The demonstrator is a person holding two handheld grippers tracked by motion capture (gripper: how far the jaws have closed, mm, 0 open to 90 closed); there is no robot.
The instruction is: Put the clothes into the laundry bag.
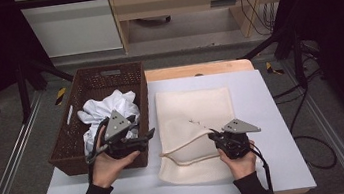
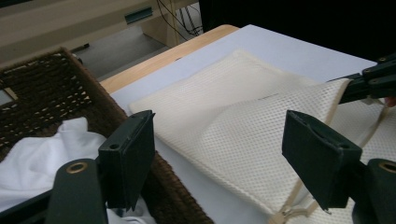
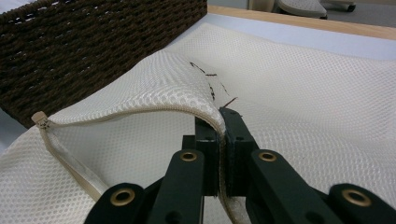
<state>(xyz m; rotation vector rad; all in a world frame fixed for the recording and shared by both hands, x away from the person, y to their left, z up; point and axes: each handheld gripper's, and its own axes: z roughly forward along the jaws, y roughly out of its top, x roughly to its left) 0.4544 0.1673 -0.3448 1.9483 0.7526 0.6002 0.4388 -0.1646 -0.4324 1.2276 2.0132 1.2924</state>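
Note:
A cream mesh laundry bag lies flat on the white table mat, its zip mouth towards me. My right gripper is shut on the bag's upper layer at the zip edge and holds that layer lifted, so the mouth gapes. In the right gripper view the jaws pinch the mesh between them. My left gripper hovers over the near right corner of a brown wicker basket, open. Its jaws stand wide apart, nothing between them, pointing at the bag. White cloth lies crumpled in the basket.
The basket with the white cloth stands at the mat's left edge, touching the bag's side. The white mat covers a wooden table. Metal rails run along both sides of the floor.

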